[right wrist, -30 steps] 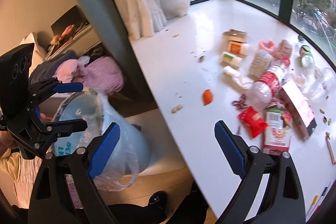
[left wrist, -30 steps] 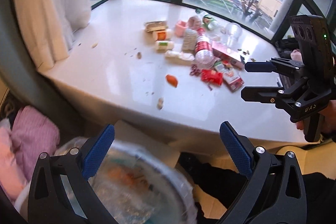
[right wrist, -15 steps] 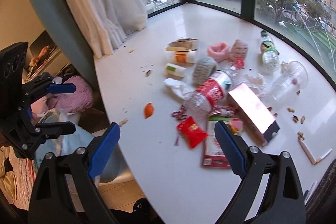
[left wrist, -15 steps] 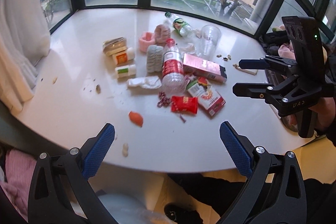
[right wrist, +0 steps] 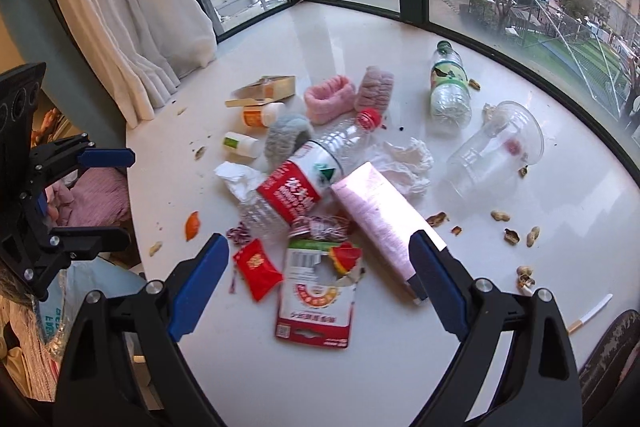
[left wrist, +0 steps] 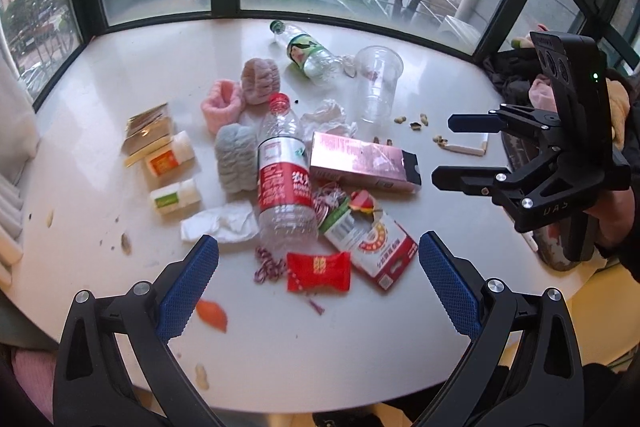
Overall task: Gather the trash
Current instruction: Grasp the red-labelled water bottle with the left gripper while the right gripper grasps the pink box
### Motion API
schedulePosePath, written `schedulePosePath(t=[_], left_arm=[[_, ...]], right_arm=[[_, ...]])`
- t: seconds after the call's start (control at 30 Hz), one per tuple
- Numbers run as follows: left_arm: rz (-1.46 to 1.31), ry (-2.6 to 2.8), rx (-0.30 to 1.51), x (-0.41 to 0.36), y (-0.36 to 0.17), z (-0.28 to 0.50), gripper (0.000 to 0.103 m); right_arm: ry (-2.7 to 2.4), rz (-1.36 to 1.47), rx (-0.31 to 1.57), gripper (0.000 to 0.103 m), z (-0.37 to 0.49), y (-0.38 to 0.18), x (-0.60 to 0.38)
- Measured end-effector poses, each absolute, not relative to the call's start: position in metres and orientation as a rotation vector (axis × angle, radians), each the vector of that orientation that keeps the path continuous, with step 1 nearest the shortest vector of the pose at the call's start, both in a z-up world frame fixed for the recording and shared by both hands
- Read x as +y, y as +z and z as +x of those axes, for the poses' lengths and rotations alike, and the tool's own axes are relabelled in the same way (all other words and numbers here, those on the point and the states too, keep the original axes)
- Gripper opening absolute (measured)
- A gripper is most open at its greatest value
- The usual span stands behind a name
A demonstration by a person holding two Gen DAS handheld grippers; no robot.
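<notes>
A second ago the left gripper (left wrist: 318, 281) looked down over a bag-lined bin beside the table; it has since swung up and in over the white table (left wrist: 100, 75), and the bin has dropped out of its view, showing only as a scrap of plastic at the lower left of the right wrist view. The right gripper (right wrist: 318, 283) has likewise turned from the table's corner toward the heap. Both grippers are spread wide and hold nothing. The trash lies ahead of both, in the middle of the table: between and just beyond the left gripper's fingers sits a red wrapper (left wrist: 319, 271), with a red-labelled bottle (left wrist: 285, 179) lying ahead of it, a torn red and white packet (left wrist: 370, 239) ahead to the right, and a pink box (left wrist: 362, 163) further on. A clear cup (left wrist: 376, 83) and a green-labelled bottle (left wrist: 310, 53) lie on their sides at the far edge of the heap, near the window. An orange peel (left wrist: 212, 314) lies just beside the left finger, close to the near table edge. Bare table opens to the left of the heap toward the curtain (right wrist: 132, 11) and along the near edge below the fingers; to the right, peanut shells (right wrist: 516, 233) and a cigarette (right wrist: 590, 315) dot the surface.
</notes>
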State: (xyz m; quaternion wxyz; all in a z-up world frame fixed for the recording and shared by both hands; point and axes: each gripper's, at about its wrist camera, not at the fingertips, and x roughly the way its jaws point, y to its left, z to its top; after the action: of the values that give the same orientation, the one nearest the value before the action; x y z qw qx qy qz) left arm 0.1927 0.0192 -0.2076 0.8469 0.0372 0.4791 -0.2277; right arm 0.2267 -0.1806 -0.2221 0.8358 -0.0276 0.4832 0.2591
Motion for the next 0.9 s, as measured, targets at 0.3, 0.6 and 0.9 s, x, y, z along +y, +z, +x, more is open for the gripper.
schedulePosePath(t=[0.3,0.6,0.9], left_arm=[[0.079,-0.491,1.055,-0.006,-0.235,0.241,0.097],[0.124,-0.468,1.103,-0.014,-0.260,0.267,0.097],[0.104,-0.440,1.150,-0.010,-0.283,0.281,0.097]], right_arm=[[0.601,-0.124,1.068,0.088,0.260,-0.256,-0.188],[0.633,-0.123,1.104,0.089,0.283,-0.279,-0.191],[0.631,-0.124,1.148,0.089,0.297,-0.308,-0.194]])
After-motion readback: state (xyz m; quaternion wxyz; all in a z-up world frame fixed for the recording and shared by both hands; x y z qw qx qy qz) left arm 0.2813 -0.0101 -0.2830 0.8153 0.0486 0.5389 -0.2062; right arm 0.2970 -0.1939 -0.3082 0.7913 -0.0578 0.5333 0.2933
